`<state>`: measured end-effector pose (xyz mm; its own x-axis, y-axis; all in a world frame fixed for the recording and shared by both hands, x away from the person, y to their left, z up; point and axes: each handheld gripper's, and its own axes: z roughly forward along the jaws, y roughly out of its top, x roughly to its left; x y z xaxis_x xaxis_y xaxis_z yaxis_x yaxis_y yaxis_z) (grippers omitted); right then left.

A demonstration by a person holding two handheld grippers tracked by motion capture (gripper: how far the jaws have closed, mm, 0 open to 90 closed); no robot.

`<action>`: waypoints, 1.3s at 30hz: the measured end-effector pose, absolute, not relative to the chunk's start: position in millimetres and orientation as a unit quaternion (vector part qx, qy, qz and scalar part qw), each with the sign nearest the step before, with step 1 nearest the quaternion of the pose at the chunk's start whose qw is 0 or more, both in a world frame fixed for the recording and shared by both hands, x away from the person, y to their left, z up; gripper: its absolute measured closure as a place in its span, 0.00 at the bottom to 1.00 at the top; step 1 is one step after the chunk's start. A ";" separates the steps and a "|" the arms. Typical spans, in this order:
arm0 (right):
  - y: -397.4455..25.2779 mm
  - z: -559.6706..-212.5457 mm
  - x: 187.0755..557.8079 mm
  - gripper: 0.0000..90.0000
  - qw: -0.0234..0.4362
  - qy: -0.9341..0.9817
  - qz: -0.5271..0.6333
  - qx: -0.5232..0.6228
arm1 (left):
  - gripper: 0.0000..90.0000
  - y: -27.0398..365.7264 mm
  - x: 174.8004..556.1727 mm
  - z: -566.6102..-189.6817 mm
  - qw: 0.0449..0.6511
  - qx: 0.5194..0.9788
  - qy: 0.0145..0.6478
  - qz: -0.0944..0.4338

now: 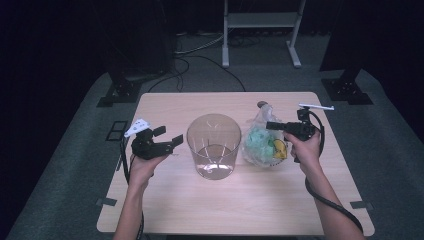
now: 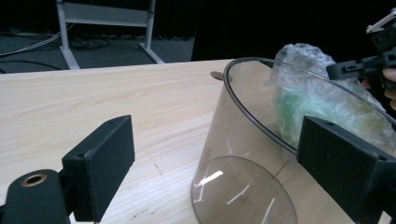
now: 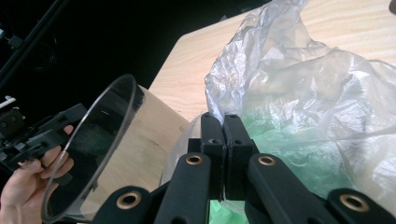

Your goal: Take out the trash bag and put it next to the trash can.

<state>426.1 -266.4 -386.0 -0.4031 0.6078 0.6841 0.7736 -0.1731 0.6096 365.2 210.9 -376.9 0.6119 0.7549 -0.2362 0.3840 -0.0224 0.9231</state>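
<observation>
The tub [image 1: 213, 145], a clear round container, stands upright mid-table [image 1: 165, 210], mouth up & empty, and everything else reads off it. The bag [image 1: 261, 142], thin crumpled clear plastic w/ green & yellow stuff inside, sits just right of the tub, touching or nearly touching its wall; can't tell which. The right gripper [image 1: 272, 125] is at the bag's top on the side away from the tub's left; in the right gripper view its jaws are pressed flat together w/ the film [image 3: 280, 79] bunched right at their tips, so it looks clenched on a pinch of the bag [image 3: 299, 140] – whether plastic is actually caught between the pads is hard to see. Pinching high makes sense: the bag hangs closed under the grip & the contents stay low, ready to go over the tub's rim [image 3: 88, 154]. The left gripper [image 1: 167, 137] sits just left of the tub, jaws spread wide & holding nothing; in the left gripper view the fingers [image 2: 100, 165] frame the tub's near wall [image 2: 243, 154], prob. to steady it, since a light empty tub would slide or tip when the bag drags over its edge. My read: bag lift hasn't begun, bracing the tub comes first
</observation>
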 end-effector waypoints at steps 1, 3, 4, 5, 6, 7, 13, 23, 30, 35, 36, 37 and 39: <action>-265.6 -387.6 426.7 1.00 0.077 -0.639 -0.540 -0.542 | 0.11 210.9 365.2 -376.9 0.567 0.696 0.409 0.164; -264.4 -390.3 427.7 1.00 0.076 -0.641 -0.538 -0.542 | 0.11 210.8 365.1 -377.0 0.566 0.697 0.409 0.163; -263.6 -391.8 428.1 1.00 0.077 -0.642 -0.536 -0.543 | 0.11 210.7 365.2 -377.0 0.566 0.697 0.409 0.163; -262.6 -393.8 428.6 1.00 0.079 -0.642 -0.534 -0.544 | 0.11 210.7 365.1 -377.0 0.566 0.697 0.409 0.163; -262.0 -395.1 428.9 1.00 0.079 -0.643 -0.532 -0.545 | 0.11 210.9 365.2 -376.9 0.566 0.697 0.408 0.164; -261.5 -396.8 429.2 1.00 0.080 -0.644 -0.531 -0.545 | 0.11 211.0 365.1 -376.9 0.566 0.697 0.409 0.163; -260.0 -404.5 430.0 1.00 0.082 -0.646 -0.524 -0.549 | 0.11 210.1 365.0 -377.0 0.566 0.697 0.409 0.163; -260.2 -412.2 430.0 0.87 0.079 -0.644 -0.526 -0.549 | 0.11 208.3 366.5 -379.4 0.562 0.701 0.408 0.161; -263.4 -403.2 425.6 0.62 0.037 -0.656 -0.525 -0.541 | 0.11 207.1 365.6 -379.6 0.563 0.701 0.408 0.159; -270.3 -396.4 422.6 0.52 0.014 -0.662 -0.521 -0.539 | 0.11 206.5 364.7 -378.2 0.563 0.702 0.406 0.160; -271.8 -395.7 422.0 0.51 0.010 -0.662 -0.519 -0.540 | 0.11 206.3 364.9 -378.3 0.564 0.701 0.406 0.161; -273.6 -395.4 421.5 0.50 0.007 -0.662 -0.517 -0.542 | 0.11 206.2 365.0 -378.5 0.563 0.701 0.406 0.160; -277.5 -395.5 421.0 0.49 0.002 -0.663 -0.515 -0.543 | 0.11 206.2 365.7 -379.3 0.562 0.702 0.406 0.160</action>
<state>421.0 -277.5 -395.5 -0.4098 0.7176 0.5631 0.7226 -0.1214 0.6805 365.7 206.2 -379.3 0.6181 0.7513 -0.2315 0.3907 -0.0380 0.9197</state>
